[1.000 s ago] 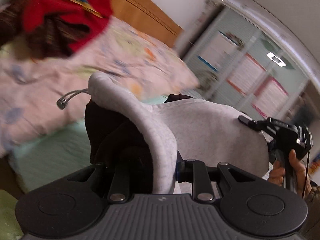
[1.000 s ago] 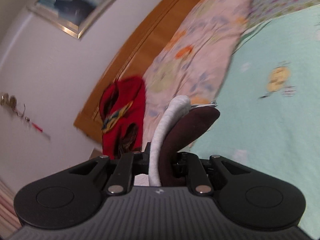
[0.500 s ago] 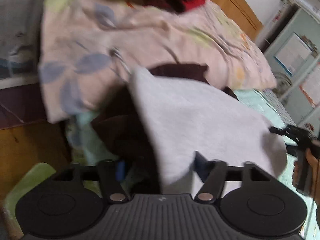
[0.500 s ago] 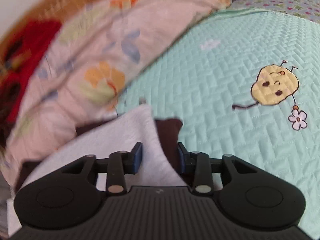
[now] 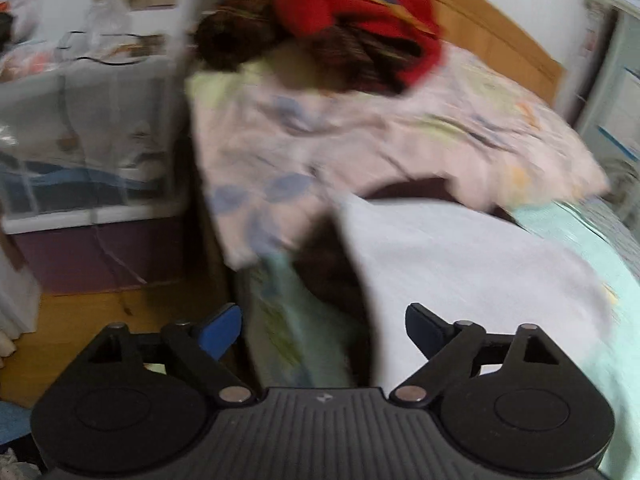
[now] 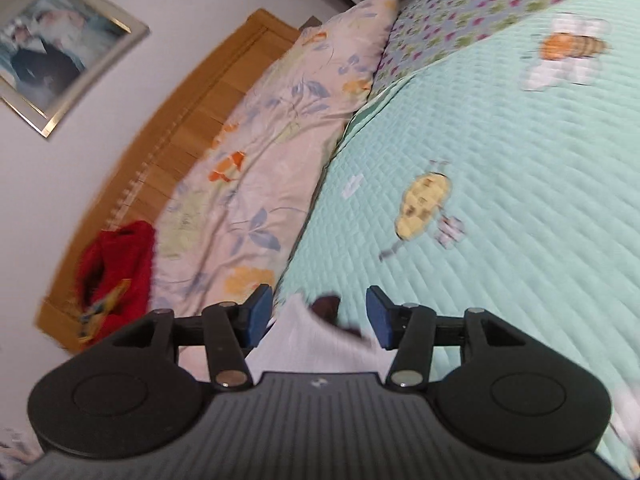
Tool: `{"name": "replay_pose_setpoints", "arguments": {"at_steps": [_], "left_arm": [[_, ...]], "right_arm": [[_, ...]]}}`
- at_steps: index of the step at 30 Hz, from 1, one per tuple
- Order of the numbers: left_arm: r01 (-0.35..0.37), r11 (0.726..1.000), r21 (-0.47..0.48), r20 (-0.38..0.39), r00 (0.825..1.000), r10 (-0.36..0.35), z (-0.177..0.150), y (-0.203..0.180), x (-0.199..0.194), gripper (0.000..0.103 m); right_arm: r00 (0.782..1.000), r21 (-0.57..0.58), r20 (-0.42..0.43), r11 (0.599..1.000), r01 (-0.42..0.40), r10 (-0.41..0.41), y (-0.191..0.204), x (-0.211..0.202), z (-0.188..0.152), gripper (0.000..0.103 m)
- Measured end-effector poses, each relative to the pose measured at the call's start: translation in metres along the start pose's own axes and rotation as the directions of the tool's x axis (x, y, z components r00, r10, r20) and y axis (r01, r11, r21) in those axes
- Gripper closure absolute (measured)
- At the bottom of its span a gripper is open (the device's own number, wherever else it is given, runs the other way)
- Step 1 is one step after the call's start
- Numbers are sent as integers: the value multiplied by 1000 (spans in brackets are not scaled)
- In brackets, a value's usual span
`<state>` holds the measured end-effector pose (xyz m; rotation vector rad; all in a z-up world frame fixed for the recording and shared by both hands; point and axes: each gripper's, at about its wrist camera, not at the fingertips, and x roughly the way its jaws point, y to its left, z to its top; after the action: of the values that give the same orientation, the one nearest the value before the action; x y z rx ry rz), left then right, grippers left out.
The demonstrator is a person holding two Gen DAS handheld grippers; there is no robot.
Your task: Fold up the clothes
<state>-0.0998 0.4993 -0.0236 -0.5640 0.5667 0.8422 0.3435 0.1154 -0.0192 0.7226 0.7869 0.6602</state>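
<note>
A light grey garment with a dark maroon lining lies flat on the mint green bedspread, near the bed's corner. My left gripper hovers over its near edge, jaws opening wide, the pads clear of the cloth. In the right wrist view the same grey garment shows a dark maroon corner just under my right gripper, whose jaws are also opening, with the cloth lying loose below and between them.
A floral duvet is bunched along the wooden headboard, with a red and brown pile of clothes on top. A covered storage unit stands beside the bed. The quilted bedspread stretches away to the right.
Both grippers have let go of the grey garment, which dropped from a raised fold to lie flat on the bed. Both views swung down and then back up a little.
</note>
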Motion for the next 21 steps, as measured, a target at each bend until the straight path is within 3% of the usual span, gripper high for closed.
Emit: {"name": "replay_pose_setpoints", "arguments": {"at_steps": [4, 6, 9, 11, 13, 14, 16, 18, 21], "left_arm": [[156, 982, 103, -65, 987, -150, -30, -43, -36, 11], [249, 955, 159, -112, 966, -233, -45, -71, -52, 11], [376, 893, 249, -179, 924, -339, -69, -117, -84, 11], [452, 835, 313, -222, 890, -398, -86, -150, -112, 10], [508, 759, 407, -225, 861, -456, -105, -181, -151, 6], [511, 724, 463, -198, 856, -478, -115, -193, -173, 1], [499, 650, 573, -139, 841, -523, -135, -217, -219, 1], [472, 573, 670, -83, 815, -573, -155, -236, -267, 0], [416, 481, 772, 16, 744, -668, -187, -252, -337, 0]], "right_arm": [[1000, -37, -8, 999, 12, -12, -18, -114, -40, 34], [998, -53, 3, 996, 65, -65, -33, -175, -65, 32], [985, -47, 48, 985, 166, -164, -59, -263, -104, 31], [969, -32, 101, 973, 229, -225, -76, -317, -130, 31], [947, -34, 145, 955, 294, -287, -90, -367, -156, 31], [938, -31, 162, 948, 316, -308, -96, -387, -168, 31], [920, -20, 192, 936, 352, -342, -107, -426, -190, 31], [914, -1, 215, 935, 354, -345, -115, -455, -205, 31], [905, 15, 260, 938, 345, -337, -126, -494, -222, 31]]}}
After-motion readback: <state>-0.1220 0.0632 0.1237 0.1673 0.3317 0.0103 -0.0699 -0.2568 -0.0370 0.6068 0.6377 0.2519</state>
